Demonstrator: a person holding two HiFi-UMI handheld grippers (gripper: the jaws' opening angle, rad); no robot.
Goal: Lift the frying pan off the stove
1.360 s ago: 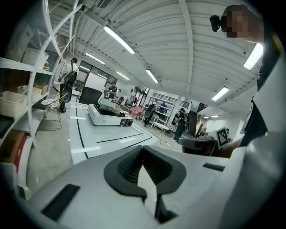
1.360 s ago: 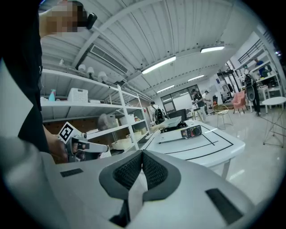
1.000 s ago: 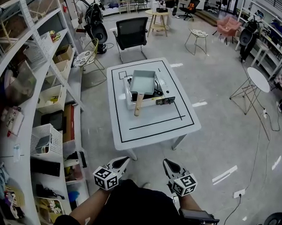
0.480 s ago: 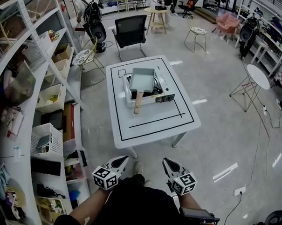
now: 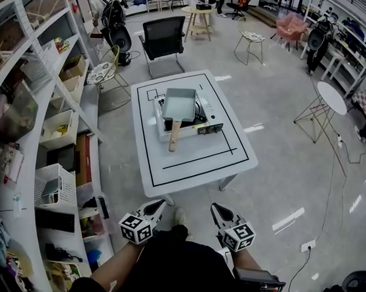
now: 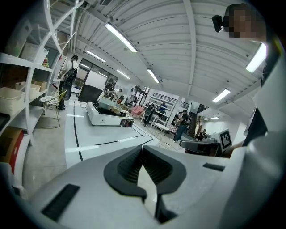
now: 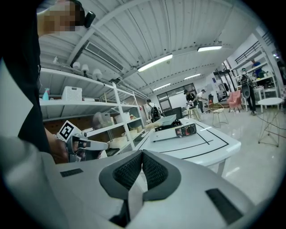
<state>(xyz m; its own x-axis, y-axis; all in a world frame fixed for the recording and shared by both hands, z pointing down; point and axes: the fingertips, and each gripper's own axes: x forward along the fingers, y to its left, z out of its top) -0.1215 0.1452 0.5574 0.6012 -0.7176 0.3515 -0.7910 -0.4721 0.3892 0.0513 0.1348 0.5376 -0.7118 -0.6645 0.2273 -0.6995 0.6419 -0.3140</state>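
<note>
Table [image 5: 231,159] w/ stove [image 5: 202,128] + frying pan [image 5: 180,104] sits a bit further up-left in head view vs 1 s back. A shoe [image 5: 179,217] now shows betw. the grippers, which keep approx. the same spots in frame.

Pan: rectangular, grey, shallow, straight walls. Wooden handle [image 5: 173,136] sticks out past stove's near edge, pointing toward the person. Pan rests on top of white portable stove, on far-left part of white table w/ black line markings.

Pan vs grippers: well apart. Left gripper [image 5: 160,205] + right gripper [image 5: 215,208] are held low near the person's body, off the table's near edge. Pan lies ahead of both, across the tabletop. Left gripper view has it ahead-left, right gripper view ahead-right. Both grippers: jaws fully together, nothing betw. them.
</note>
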